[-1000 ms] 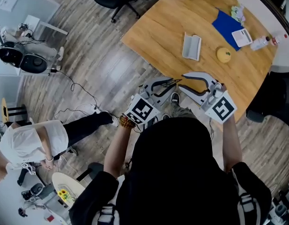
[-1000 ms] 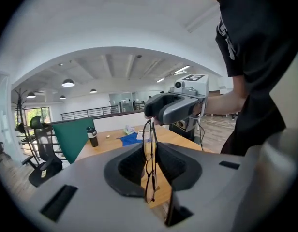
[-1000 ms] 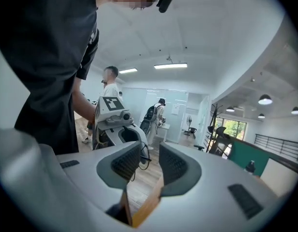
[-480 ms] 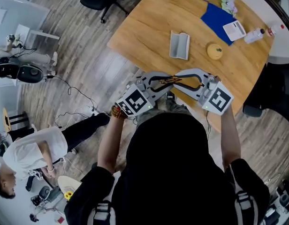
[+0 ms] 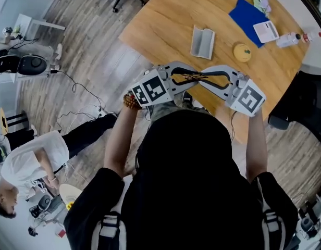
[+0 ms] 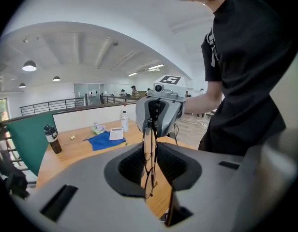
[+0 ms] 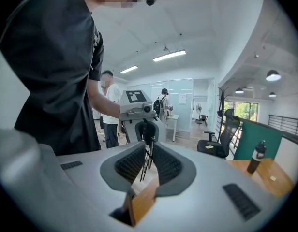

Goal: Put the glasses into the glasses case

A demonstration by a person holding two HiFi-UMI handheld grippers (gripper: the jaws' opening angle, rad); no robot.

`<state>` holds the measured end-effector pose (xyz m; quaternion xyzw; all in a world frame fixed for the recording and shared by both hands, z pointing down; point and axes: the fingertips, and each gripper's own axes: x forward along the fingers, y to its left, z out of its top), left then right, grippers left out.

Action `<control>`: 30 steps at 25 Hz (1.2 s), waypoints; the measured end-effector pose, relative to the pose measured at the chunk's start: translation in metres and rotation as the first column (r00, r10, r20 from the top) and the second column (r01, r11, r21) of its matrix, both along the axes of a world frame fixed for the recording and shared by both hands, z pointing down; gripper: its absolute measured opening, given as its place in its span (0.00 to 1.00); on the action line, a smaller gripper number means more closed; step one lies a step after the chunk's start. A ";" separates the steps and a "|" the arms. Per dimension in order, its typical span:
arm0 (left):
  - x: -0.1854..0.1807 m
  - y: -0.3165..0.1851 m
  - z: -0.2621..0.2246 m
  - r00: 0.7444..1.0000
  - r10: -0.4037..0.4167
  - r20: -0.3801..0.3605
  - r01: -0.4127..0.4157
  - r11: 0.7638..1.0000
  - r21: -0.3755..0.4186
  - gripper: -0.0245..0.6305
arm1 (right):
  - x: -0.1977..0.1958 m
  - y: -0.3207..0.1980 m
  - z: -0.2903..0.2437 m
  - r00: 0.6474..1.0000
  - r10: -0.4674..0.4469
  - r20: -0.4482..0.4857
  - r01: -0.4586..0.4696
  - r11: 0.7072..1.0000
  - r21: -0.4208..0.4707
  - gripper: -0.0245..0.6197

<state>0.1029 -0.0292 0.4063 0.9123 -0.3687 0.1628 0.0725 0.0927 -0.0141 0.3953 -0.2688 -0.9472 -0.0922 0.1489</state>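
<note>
1. Left claw: grey moulded plastic with black ribbed pads. The pads are clamped on the glasses, which show edge-on between them.
2. Glasses: thin dark wire frame, folded, held roughly level in the air. They span the two claws, which face each other tip to tip.
3. Right claw: same build. Its jaws have just been closing, with the other end of the glasses between the pads. The pads look to be on the frame now.
4. Each claw carries a cube with black-and-white square markers.
5. The glasses sit over the near edge of the surface, which is pale wood with visible grain and a rounded corner.
6. Case: grey and open, two shallow trough-shaped halves. It lies flat on the surface beyond the claws, apart from the glasses.
7. Just right of the case is a small yellow disc.
8. Farther back is a flat blue cloth with a white card on its corner.
9. A white bottle lies on its side by the right edge.
</note>
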 end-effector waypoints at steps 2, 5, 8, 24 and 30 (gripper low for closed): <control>-0.002 -0.001 0.000 1.000 0.009 -0.007 -0.009 1.000 0.003 0.17 | -0.002 -0.001 0.000 1.000 -0.003 -0.004 0.003 1.000 0.001 0.14; -0.004 -0.005 0.002 1.000 0.009 -0.015 -0.009 1.000 0.006 0.17 | -0.005 -0.005 0.002 1.000 0.018 -0.008 -0.018 1.000 -0.003 0.14; -0.011 -0.009 0.012 1.000 -0.007 0.023 0.007 1.000 -0.011 0.18 | -0.011 -0.007 0.007 0.999 0.042 -0.006 -0.042 0.999 -0.001 0.13; -0.072 -0.029 0.037 0.964 -0.265 0.033 0.265 0.964 -0.017 0.26 | -0.011 -0.049 0.031 0.973 0.229 -0.044 -0.227 0.973 0.048 0.13; -0.118 -0.038 0.034 0.869 -0.494 -0.020 0.494 0.869 0.018 0.24 | -0.020 -0.060 0.044 0.961 0.271 -0.056 -0.266 0.961 0.075 0.13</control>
